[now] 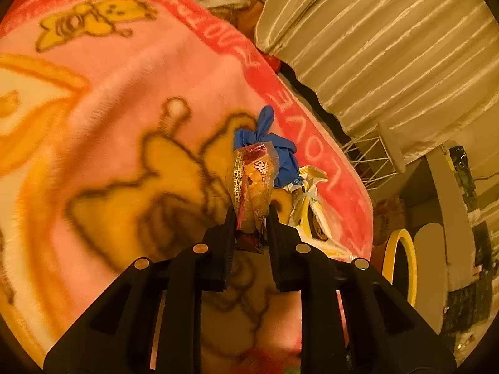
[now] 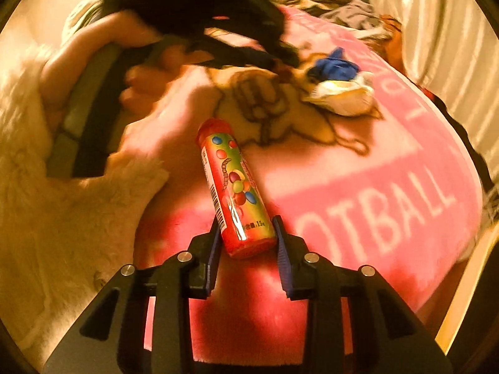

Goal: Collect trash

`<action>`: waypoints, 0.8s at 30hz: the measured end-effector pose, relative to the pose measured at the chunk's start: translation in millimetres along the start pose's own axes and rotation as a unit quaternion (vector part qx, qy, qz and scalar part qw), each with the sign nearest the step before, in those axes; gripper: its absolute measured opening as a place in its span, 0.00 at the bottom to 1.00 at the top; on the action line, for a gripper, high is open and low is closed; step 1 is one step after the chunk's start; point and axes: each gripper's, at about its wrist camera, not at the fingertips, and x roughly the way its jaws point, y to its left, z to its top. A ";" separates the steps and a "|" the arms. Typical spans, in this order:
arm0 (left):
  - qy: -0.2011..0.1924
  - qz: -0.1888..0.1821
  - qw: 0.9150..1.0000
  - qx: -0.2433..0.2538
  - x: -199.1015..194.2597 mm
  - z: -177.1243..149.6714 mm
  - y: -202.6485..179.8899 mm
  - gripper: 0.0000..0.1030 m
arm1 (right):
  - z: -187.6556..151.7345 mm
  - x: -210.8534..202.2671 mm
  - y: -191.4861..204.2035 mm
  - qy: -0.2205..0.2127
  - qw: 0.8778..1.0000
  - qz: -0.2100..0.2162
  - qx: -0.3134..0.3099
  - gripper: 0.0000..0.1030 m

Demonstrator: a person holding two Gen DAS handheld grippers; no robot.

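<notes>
My left gripper (image 1: 251,215) is shut on the lower end of an orange and red snack wrapper (image 1: 255,174), which stands up between its fingers above the pink blanket (image 1: 124,99). Behind the wrapper lie a crumpled blue glove (image 1: 265,137) and a white and yellow packet (image 1: 308,193). My right gripper (image 2: 246,224) is shut on the near end of a red candy tube (image 2: 234,180) with coloured sweets printed on it. The tube points away over the blanket (image 2: 358,187). The blue glove (image 2: 336,65) and the white packet (image 2: 343,96) lie further back.
A hand in a fluffy white sleeve (image 2: 62,187) holds the other gripper, blurred, at the upper left of the right wrist view. Striped curtains (image 1: 389,46) hang past the blanket's edge. A white wire rack (image 1: 374,152) and a yellow ring (image 1: 402,261) stand beside the bed. Clothes (image 2: 352,12) are piled at the far end.
</notes>
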 end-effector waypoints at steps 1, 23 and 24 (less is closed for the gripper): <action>-0.004 0.002 1.000 0.002 -4.8 -2.6 0.1 0.13 | -1.4 -1.7 -2.5 -0.004 1.000 -0.003 0.009 0.29; -0.049 0.007 0.994 0.093 -51.5 -41.4 -63.1 0.13 | -31.9 -61.1 -34.1 -0.102 0.978 -0.047 0.175 0.25; -0.049 0.004 0.994 0.097 -51.9 -42.0 -65.8 0.13 | -32.6 -64.7 -34.4 -0.107 0.977 -0.047 0.178 0.25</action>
